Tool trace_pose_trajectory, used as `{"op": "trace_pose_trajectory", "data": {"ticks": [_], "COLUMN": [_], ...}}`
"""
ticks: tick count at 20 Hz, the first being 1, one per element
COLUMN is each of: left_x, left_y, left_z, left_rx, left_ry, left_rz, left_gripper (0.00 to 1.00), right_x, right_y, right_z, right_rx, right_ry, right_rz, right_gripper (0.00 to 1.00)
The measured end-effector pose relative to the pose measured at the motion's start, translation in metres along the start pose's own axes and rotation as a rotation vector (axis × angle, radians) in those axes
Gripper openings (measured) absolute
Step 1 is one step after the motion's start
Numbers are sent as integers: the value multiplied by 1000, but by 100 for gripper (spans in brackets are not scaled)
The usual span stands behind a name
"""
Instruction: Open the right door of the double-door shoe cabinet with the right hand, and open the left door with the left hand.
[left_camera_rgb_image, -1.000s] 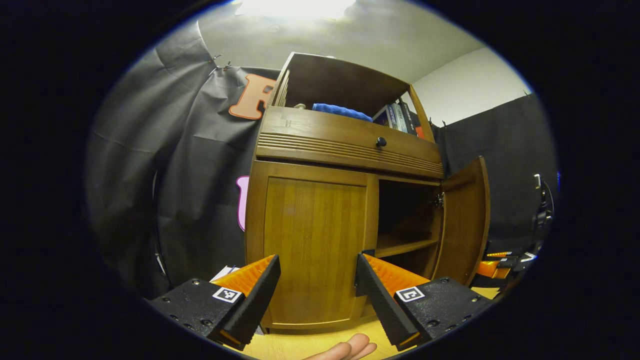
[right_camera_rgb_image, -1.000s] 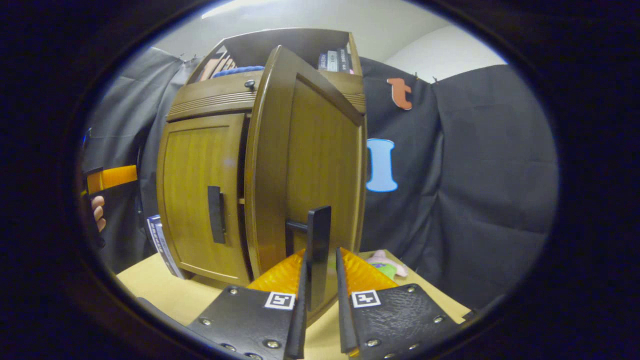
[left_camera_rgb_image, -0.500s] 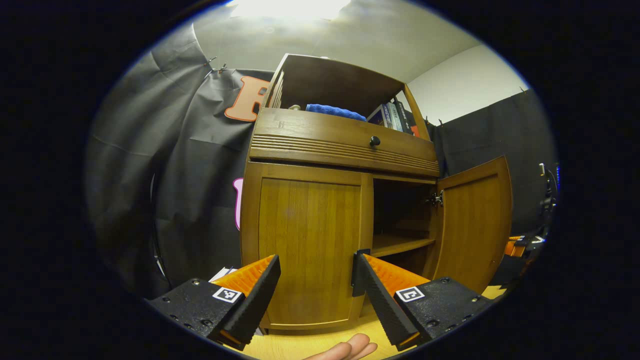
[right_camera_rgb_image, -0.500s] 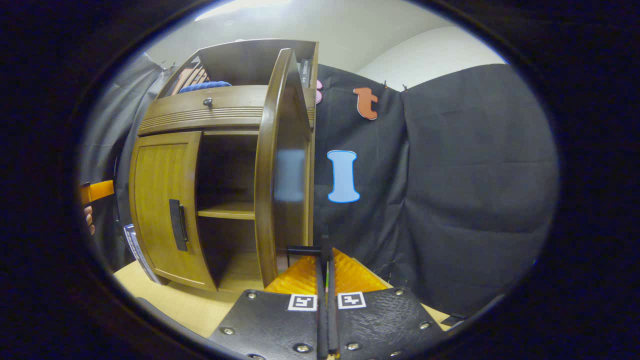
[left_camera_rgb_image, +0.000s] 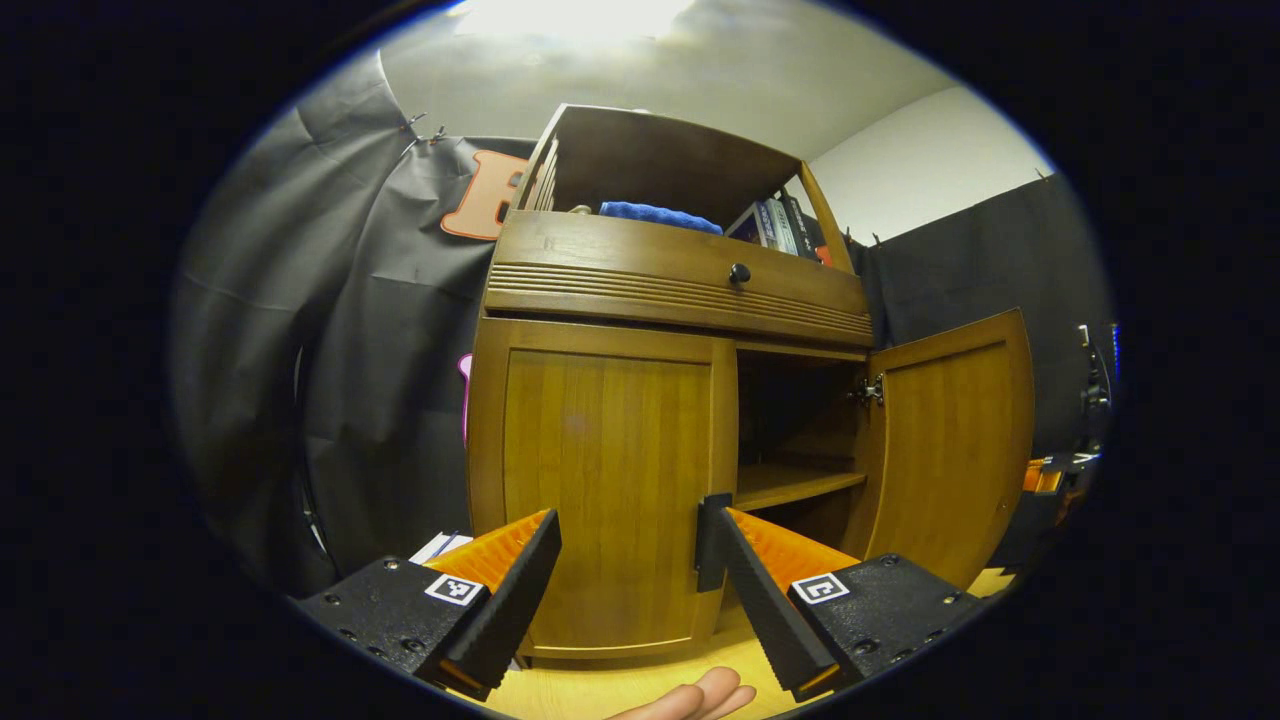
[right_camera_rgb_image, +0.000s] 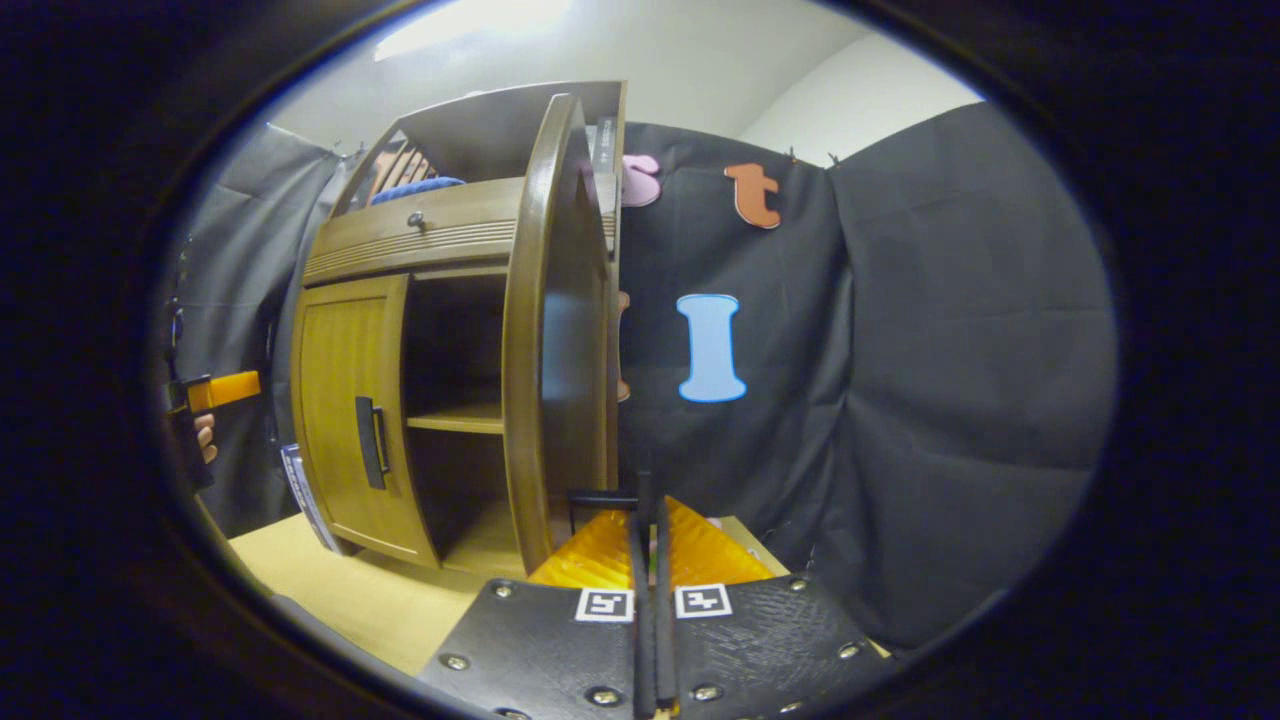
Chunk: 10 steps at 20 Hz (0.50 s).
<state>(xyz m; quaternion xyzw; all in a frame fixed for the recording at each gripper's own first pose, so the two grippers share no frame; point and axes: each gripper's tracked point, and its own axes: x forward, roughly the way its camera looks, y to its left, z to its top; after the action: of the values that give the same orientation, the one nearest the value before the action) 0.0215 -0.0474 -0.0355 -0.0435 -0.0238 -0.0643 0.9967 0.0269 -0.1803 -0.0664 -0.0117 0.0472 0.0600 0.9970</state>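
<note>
The wooden shoe cabinet (left_camera_rgb_image: 680, 290) stands close ahead in the left gripper view. Its left door (left_camera_rgb_image: 600, 480) is closed, and its dark handle (left_camera_rgb_image: 708, 540) lies between my left gripper's (left_camera_rgb_image: 635, 560) open fingers, close to the right-hand one. The right door (left_camera_rgb_image: 945, 440) is swung wide open. In the right gripper view that door (right_camera_rgb_image: 540, 330) shows edge-on, and my right gripper (right_camera_rgb_image: 650, 540) is shut on its black handle (right_camera_rgb_image: 600, 497). The left door (right_camera_rgb_image: 345, 420) with its handle (right_camera_rgb_image: 370, 455) is closed there too. The left gripper (right_camera_rgb_image: 215, 390) and a hand show at the far left.
Above the doors runs a drawer with a round knob (left_camera_rgb_image: 739, 272). The open top shelf holds a blue cloth (left_camera_rgb_image: 655, 213) and books (left_camera_rgb_image: 775, 220). An inner shelf (left_camera_rgb_image: 795, 483) shows inside. The cabinet stands on a wooden tabletop (right_camera_rgb_image: 330, 585). A fingertip (left_camera_rgb_image: 700, 695) shows below.
The right door has swung further open with my right gripper shut on its handle. My left gripper has edged in, so the left door's handle now sits between its fingers.
</note>
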Motion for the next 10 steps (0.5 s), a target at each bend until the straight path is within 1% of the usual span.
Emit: {"op": "trace_pose_trajectory", "data": {"ticks": [1, 2, 5, 7, 10], "left_x": [1, 2, 7, 12, 21], "left_y": [-2, -3, -6, -8, -8], "left_z": [-1, -2, -7, -12, -14], "left_rx": [0, -1, -15, -28, -51], "left_ry": [0, 1, 12, 22, 20], "left_rz": [-3, -3, -4, -1, 6], "left_gripper": [94, 96, 96, 96, 96], "right_x": [1, 3, 6, 7, 5], "right_y": [-3, -7, -16, -18, -12], "right_z": [0, 0, 0, -1, -1], "right_rx": [-1, 3, 18, 27, -4], "right_ry": [-2, -3, -8, -8, -4], "right_rz": [14, 27, 53, 57, 48], "right_gripper": [1, 1, 1, 1, 1]}}
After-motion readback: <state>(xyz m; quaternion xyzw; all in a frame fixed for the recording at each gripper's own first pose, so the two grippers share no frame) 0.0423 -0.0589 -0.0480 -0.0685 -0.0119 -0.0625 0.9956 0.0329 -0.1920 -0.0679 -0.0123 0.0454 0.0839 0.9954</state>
